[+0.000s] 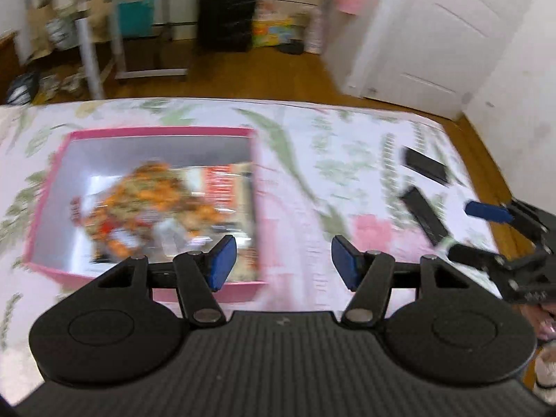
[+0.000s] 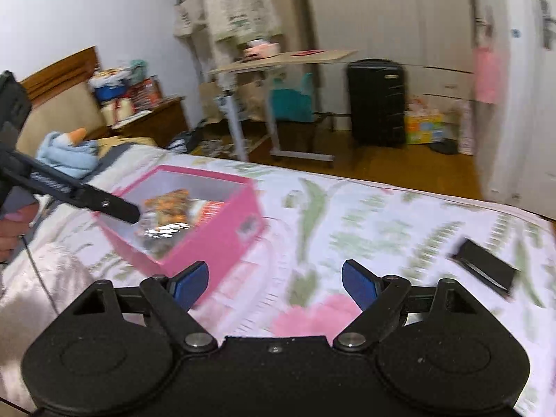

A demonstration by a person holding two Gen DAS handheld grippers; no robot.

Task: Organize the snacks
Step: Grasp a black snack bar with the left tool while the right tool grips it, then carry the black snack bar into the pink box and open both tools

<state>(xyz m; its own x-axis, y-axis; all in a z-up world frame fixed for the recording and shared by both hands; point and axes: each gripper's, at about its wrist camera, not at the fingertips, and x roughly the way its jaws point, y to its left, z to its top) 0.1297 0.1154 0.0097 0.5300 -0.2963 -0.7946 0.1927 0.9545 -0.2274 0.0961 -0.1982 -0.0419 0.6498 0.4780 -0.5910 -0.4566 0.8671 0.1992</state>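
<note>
Both views motion-blurred. Pink box [image 1: 153, 208] sits open-topped on a bed with a floral bedspread [image 1: 330, 146]; inside lies an orange-patterned snack packet [image 1: 146, 208] over a red-printed packet [image 1: 222, 187], details unreadable through the blur. Left hand-held gripper [image 1: 283, 260] hangs above the near right corner of the box, blue pads [image 1: 220, 264] spread wide apart with nothing between them. Right hand-held gripper [image 2: 274, 283] hovers over the bedspread just right of the box, likewise spread and empty, its blue pads [image 2: 358, 286] well apart. Two dark flat packets lie on the bedspread right of the box: one farther out [image 1: 425, 166], one nearer [image 1: 424, 215], the nearer close beside the right hand-held gripper's tip as seen from the left wrist. In the right wrist view only one dark packet [image 2: 484, 271] shows. Background: wooden floor, black suitcase [image 2: 377, 102], white door [image 1: 434, 34].
</note>
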